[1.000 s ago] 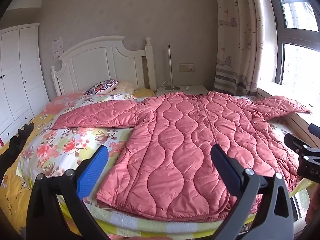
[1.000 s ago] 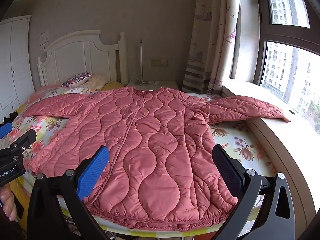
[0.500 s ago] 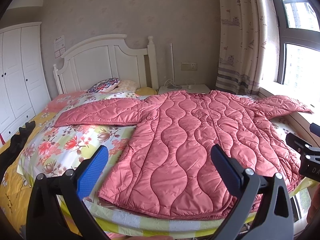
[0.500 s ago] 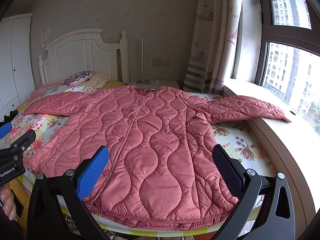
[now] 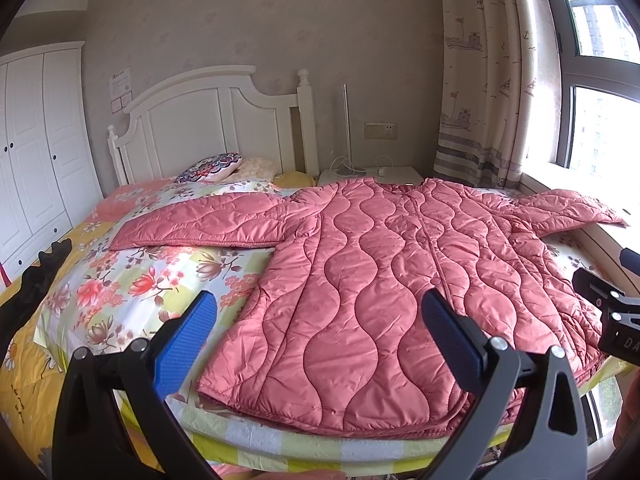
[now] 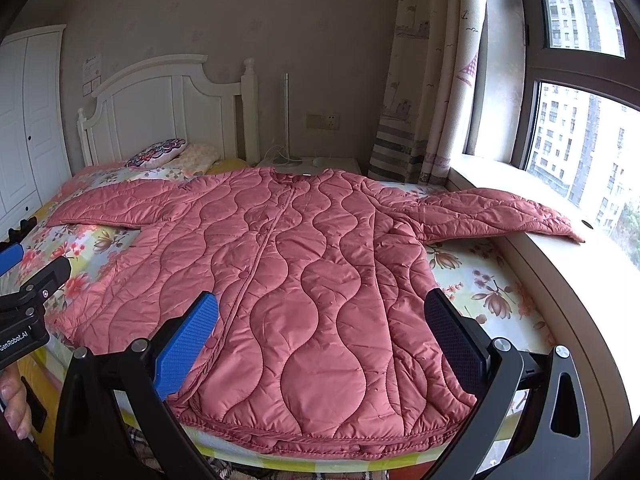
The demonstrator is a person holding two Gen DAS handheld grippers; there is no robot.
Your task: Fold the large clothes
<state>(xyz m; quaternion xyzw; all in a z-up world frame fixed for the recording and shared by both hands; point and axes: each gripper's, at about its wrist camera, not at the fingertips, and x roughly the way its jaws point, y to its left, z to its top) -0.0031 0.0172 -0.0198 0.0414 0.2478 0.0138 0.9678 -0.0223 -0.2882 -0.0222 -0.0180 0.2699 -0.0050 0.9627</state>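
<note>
Item: quilted pink coat (image 6: 304, 280), one, spread flat and front-up on the bed (image 5: 132, 280), closed down the middle.
Position: ahead of and below both sets of jaws; the hem lies nearest them along the foot edge of the bed, the collar farthest, toward the headboard (image 5: 208, 120).
Sleeves: two, both stretched outward; the left sleeve (image 5: 200, 224) rests on the floral sheet, the right sleeve (image 6: 492, 216) runs off the mattress onto the window ledge (image 6: 560, 264).
Left gripper (image 5: 320, 332): jaws spread wide, holding nothing, hovering above the hem's left corner without touching.
Right gripper (image 6: 332, 332): jaws spread wide, empty, above the hem's middle and right part, apart from the cloth.
Handling, judged: padded, soft and limp, probably light for its bulk; the shell looks smooth and may slip between the pads; it will sag and spring open instead of keeping a crease.
Where to hold, judged: pinch a full thickness at the cuffs or shoulder seams to bring the sleeves across the body, then at the two hem corners to fold toward the collar.
Count, other: pillows (image 5: 212, 166), two seen by the headboard; curtain (image 6: 424, 80), one; wardrobe (image 5: 36, 140), one.
Progress, judged: no fold made yet.
</note>
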